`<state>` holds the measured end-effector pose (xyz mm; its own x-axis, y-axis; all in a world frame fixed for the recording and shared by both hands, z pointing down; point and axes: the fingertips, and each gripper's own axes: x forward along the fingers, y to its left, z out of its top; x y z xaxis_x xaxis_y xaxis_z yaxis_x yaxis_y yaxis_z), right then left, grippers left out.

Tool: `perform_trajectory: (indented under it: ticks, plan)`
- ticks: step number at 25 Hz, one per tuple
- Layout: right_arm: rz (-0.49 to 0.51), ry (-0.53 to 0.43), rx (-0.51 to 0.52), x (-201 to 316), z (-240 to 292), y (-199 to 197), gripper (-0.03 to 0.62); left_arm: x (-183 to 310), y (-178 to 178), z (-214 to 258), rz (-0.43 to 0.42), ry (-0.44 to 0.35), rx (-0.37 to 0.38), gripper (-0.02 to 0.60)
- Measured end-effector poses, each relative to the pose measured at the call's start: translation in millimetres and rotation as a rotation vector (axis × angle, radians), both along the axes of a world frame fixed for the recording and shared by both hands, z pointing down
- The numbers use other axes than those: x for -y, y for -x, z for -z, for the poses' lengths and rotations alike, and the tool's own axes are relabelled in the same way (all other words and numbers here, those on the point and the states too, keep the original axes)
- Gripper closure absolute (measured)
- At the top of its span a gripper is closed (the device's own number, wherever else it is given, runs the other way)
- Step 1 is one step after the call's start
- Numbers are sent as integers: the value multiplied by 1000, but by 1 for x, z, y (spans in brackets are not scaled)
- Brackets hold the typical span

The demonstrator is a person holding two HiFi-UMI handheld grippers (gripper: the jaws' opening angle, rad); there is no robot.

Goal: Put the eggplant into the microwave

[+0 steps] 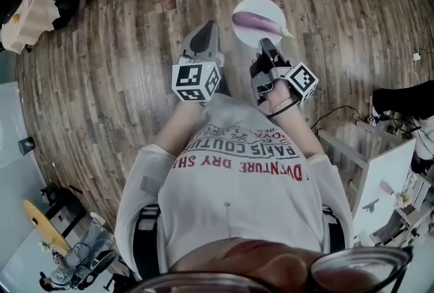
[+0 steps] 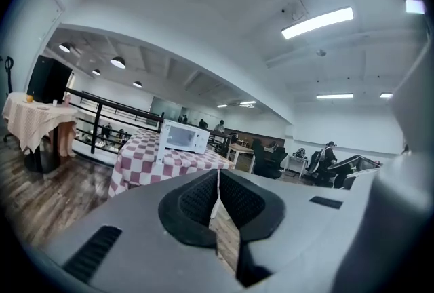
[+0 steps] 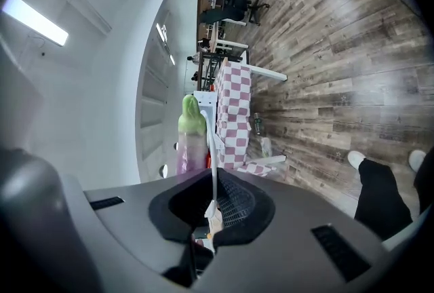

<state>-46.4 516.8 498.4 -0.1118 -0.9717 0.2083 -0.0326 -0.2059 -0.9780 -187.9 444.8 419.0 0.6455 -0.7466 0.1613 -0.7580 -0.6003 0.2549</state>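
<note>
Eggplant (image 1: 261, 23) rests on a plate (image 1: 254, 5) clamped edgewise in the right gripper (image 1: 266, 45).

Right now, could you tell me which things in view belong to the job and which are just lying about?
Job: eggplant; white plate under it, pinched at the rim by the right gripper; microwave on the checkered table.
Lying about: office chairs; cloth-draped side table; black railing.

A red-and-white checked worktop (image 2: 146, 166) stands on a wood-plank floor (image 2: 41, 200). Left of it is a cream-draped table (image 2: 34, 123). A black railing (image 2: 102, 119) runs behind it. To its right are dark office chairs (image 2: 268, 161) and a seated person (image 2: 327, 157).
</note>
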Motion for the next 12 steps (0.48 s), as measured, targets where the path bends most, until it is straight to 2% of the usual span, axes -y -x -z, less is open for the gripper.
perform_trajectory:
  ticks: [12]
  plan:
    - [-76,3,-20,187,23,-26,563,187,-40,15,-133,0,-7,551]
